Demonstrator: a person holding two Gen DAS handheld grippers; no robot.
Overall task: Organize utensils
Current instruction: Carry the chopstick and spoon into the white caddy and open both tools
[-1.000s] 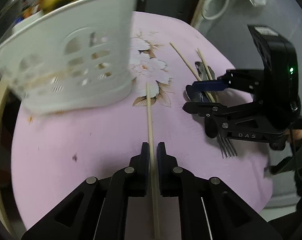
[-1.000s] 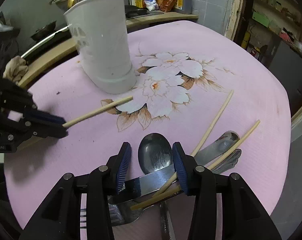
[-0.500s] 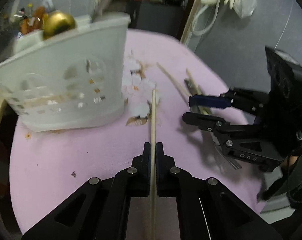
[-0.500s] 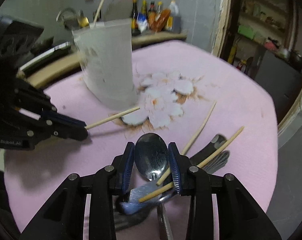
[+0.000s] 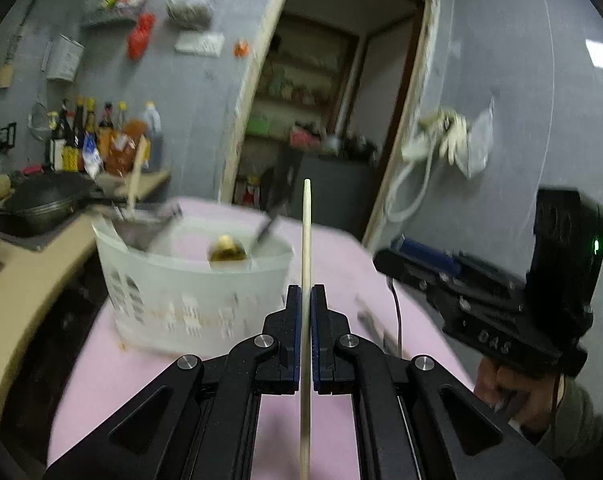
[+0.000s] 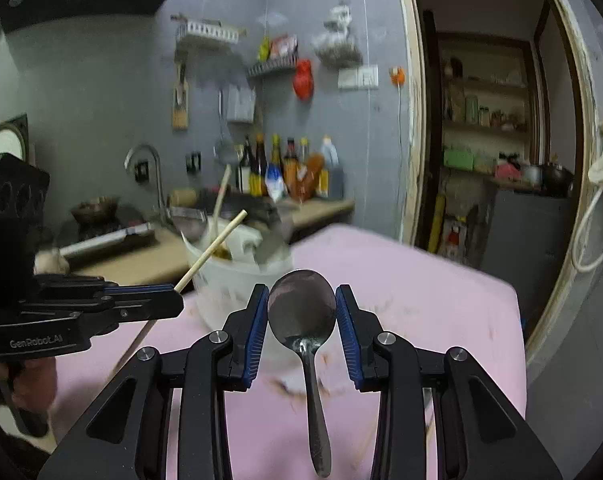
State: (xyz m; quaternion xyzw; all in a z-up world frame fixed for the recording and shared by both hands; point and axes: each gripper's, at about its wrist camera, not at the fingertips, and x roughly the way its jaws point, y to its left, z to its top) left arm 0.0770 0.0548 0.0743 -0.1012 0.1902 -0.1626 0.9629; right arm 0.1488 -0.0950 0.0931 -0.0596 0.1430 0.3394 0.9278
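Chopstick: a pale wooden chopstick [image 5: 306, 240] is pinched between the narrow jaws of the left gripper [image 5: 306, 300], its tip up in the air and level with the basket rim in the left wrist view; from the right wrist view it slants up toward the basket [image 6: 211, 252].
Spoon: a metal spoon [image 6: 303, 308] sits bowl-up between the blue pads of the right gripper [image 6: 302, 312], which close on the edges of its bowl; the handle hangs down toward the camera.
Basket: a white perforated utensil basket [image 5: 189, 292] stands on the counter beyond both grippers; it already holds a gold-coloured spoon [image 5: 226, 248], a wooden stick and some darker utensils, blurred.
Counter: covered with a pink cloth [image 5: 141, 376], flower print just visible under the spoon in the right wrist view.
Surroundings: a dark wok [image 5: 41, 204] and a row of sauce bottles [image 6: 285, 168] on the wooden worktop behind; grey wall, open doorway to shelves at the right.
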